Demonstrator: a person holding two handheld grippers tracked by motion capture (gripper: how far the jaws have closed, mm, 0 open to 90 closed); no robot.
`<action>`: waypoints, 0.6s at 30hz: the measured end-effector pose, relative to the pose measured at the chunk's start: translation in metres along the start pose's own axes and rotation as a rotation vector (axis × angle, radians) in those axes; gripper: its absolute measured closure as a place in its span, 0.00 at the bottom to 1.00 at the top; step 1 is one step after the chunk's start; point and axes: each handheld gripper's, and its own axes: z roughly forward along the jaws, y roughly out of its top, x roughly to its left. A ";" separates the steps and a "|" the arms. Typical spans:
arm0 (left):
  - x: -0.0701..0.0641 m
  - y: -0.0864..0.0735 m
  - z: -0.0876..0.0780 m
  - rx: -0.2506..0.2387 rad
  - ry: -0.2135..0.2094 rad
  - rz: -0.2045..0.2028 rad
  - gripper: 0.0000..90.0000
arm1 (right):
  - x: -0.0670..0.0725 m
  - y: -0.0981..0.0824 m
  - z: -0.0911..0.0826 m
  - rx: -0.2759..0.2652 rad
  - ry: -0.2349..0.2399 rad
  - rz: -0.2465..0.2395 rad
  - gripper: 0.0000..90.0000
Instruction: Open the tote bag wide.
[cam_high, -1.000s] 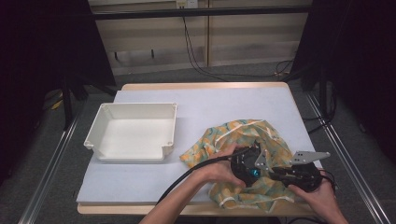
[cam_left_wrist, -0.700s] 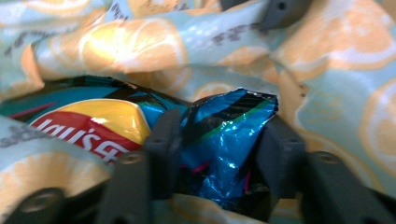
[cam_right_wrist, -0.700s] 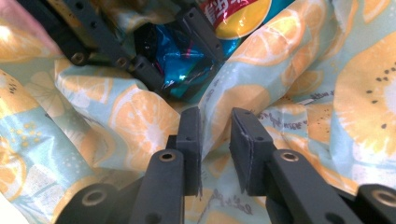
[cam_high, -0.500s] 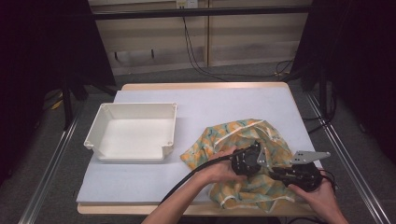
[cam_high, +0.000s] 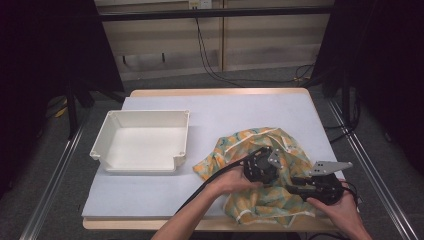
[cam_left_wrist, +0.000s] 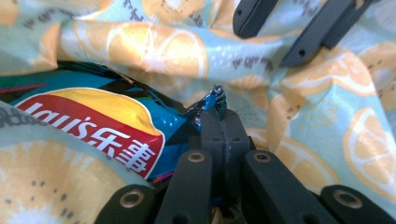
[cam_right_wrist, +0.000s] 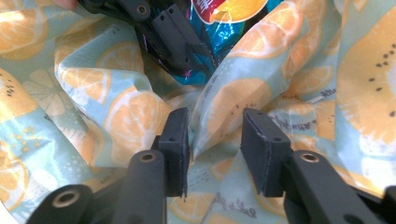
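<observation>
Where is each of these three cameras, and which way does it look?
High view: above the table's near side, looking forward and down; forearms, both tongs.
Left gripper view: rides the left tongs, shut on the chip bag.
Right gripper view: rides the right tongs, open astride a cloth fold.
Shared: cloth, bag.

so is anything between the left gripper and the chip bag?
No. The left gripper has just closed on a corner of the chip bag. The fruit-print cloth bag wraps the rest of it; the right gripper, jaws parted, straddles a fold.
</observation>
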 end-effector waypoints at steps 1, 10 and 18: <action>-0.001 0.000 -0.001 -0.010 0.003 -0.004 1.00 | 0.000 0.001 0.000 -0.001 0.003 0.000 0.67; 0.001 0.002 -0.017 -0.077 -0.007 -0.024 1.00 | 0.005 0.009 0.004 -0.012 0.020 -0.017 0.66; 0.004 0.000 -0.042 -0.155 -0.004 -0.032 1.00 | 0.003 0.017 0.012 -0.015 0.025 -0.010 0.79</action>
